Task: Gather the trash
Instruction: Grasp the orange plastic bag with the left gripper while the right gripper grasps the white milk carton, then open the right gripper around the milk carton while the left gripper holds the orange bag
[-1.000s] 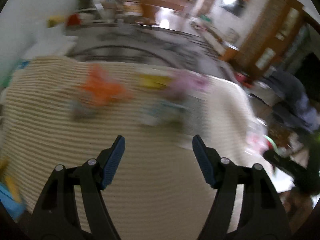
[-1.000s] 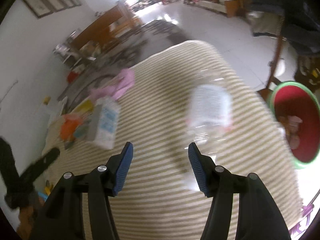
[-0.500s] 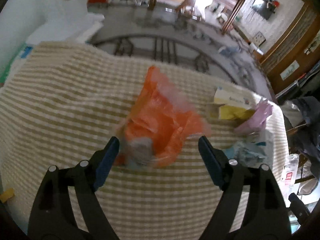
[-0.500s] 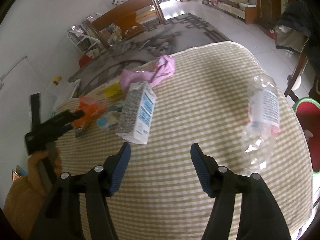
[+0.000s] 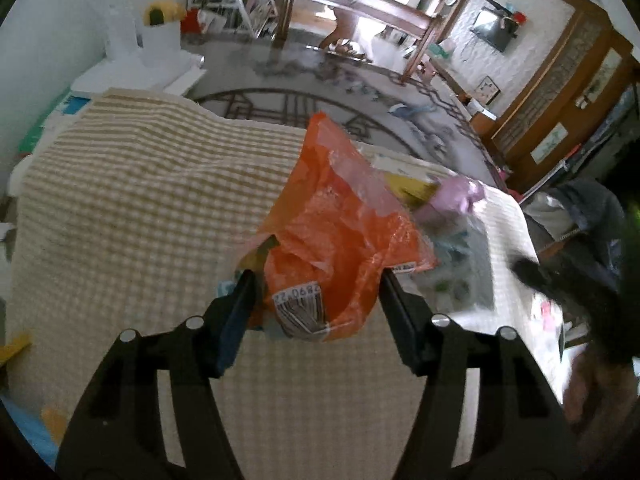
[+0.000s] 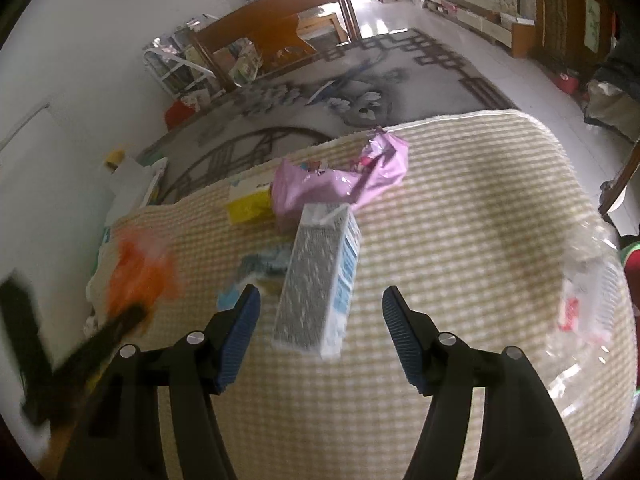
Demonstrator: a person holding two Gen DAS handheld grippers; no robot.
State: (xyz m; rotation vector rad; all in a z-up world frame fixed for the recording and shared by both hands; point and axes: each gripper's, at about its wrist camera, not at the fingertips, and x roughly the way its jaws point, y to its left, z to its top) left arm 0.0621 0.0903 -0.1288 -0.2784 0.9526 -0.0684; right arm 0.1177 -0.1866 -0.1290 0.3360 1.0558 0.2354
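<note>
left gripper (image 5: 314, 296): jaws have just been closing in around the crumpled orange plastic bag (image 5: 340, 236). The right jaw seems to touch the bag's edge, the left one looks a hair off it, so I wouldn't call it gripped yet.
right gripper (image 6: 316, 308): standing wide, with the milk carton (image 6: 320, 280) lying between the jaws but neither pad touching it.
where the trash is: all on the checked beige tablecloth (image 6: 480, 208). Orange bag sits at the left, carton in the middle, pink plastic bag (image 6: 340, 180) and a small yellow box (image 6: 248, 204) at the far edge, and a clear plastic bottle (image 6: 588, 292) off to the right near the table's edge.
bin: a red tub with a green rim (image 6: 632, 264) barely peeks in at the far right, below the table.
how I'd do it: squeeze the orange bag low, around the bunched part by the barcode label, since the loose upper flap would slip out. For the carton, drop lower and close across its narrow sides.
watch out: the bag is flimsy, so lift slowly.
</note>
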